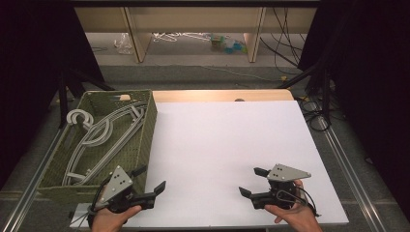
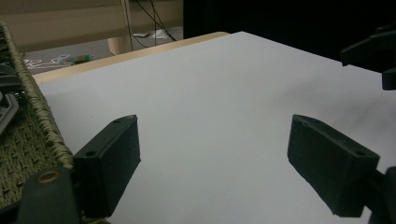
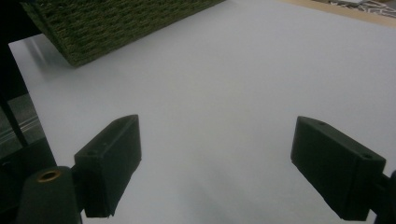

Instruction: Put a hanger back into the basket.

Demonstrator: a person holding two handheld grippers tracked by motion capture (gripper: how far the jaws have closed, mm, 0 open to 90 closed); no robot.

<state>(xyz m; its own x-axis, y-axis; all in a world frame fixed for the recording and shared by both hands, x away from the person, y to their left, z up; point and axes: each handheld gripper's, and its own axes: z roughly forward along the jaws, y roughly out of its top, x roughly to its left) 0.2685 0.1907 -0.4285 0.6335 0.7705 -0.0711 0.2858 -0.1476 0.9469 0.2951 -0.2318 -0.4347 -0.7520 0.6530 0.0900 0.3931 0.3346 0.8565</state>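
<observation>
Resting both tongs gaping and empty over the white desk, I judge nothing is picked up yet. One green woven basket at far left holds several grey hangers, too tangled to count. Left tongs sit just beside it; right tongs well apart. Next: reaching in.

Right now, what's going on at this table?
A person holds a two-jaw gripper in each hand over the near edge of a white table. The left gripper sits beside a green woven basket that holds grey clothes hangers; the right gripper is over bare table. Both have their jaws wide apart with nothing between them, and neither touches the basket or the hangers.
</observation>
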